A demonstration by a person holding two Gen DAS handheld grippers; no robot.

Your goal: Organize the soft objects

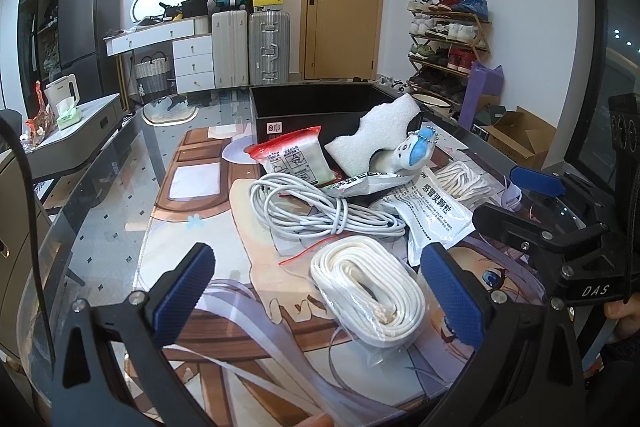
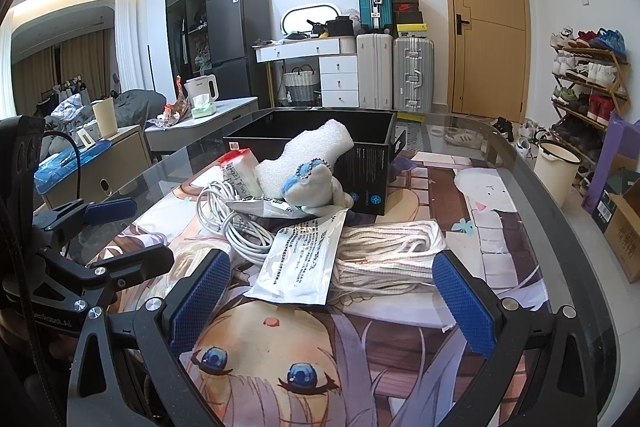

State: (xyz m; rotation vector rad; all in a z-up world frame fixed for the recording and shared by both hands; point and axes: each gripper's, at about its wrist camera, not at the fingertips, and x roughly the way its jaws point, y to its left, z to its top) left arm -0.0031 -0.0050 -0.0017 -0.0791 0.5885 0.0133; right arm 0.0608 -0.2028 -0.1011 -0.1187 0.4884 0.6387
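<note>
Both hand-held grippers, left [image 1: 318, 293] and right [image 2: 332, 291], gape wide over one black box [image 2: 360, 151], one plush toy [image 2: 316, 187], one cable coil [image 1: 316, 207] and two rope bundles [image 1: 368, 291] on the bench [image 2: 532, 195].

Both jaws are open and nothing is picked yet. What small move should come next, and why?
Probably ease the left gripper forward and down to straddle the bagged white strap coil. It lies nearest, between the open jaws, apart from the cable pile, while the black box behind stands open to receive it.
</note>
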